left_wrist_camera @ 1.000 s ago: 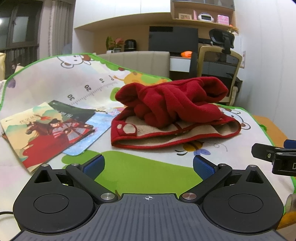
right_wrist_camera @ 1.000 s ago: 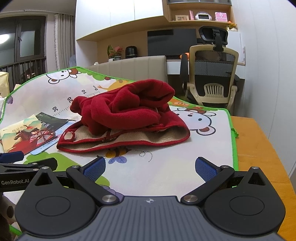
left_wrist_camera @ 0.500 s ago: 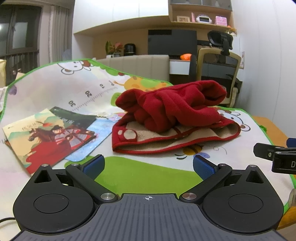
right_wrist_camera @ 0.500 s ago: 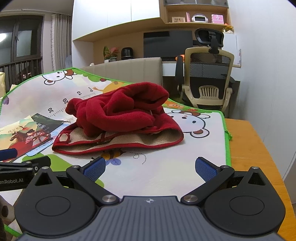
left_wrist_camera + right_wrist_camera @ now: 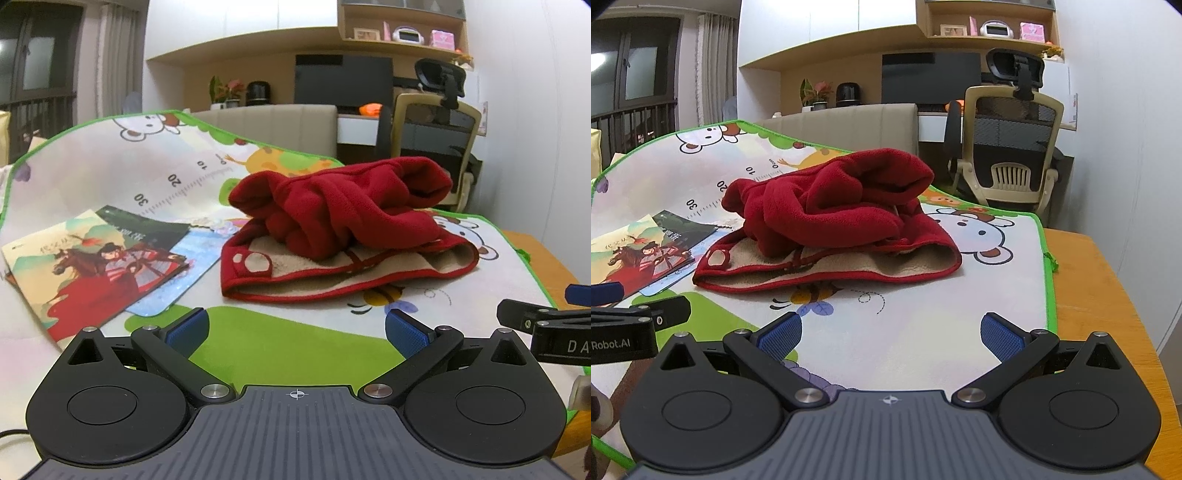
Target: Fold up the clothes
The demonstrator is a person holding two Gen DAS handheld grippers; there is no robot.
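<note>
Fleece, soft and light, the red garment [image 5: 343, 229] lies bunched on the mat [image 5: 960, 317] ahead of both spread, empty hand-held grippers, left [image 5: 295, 328] and right [image 5: 890, 332]. Likely limp; pinch the piped hem [image 5: 827, 281].

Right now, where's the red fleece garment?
The red fleece garment lies bunched mid-frame in both wrist views on the cartoon play mat, just right of the illustrated book, ahead of both open tools.
</note>
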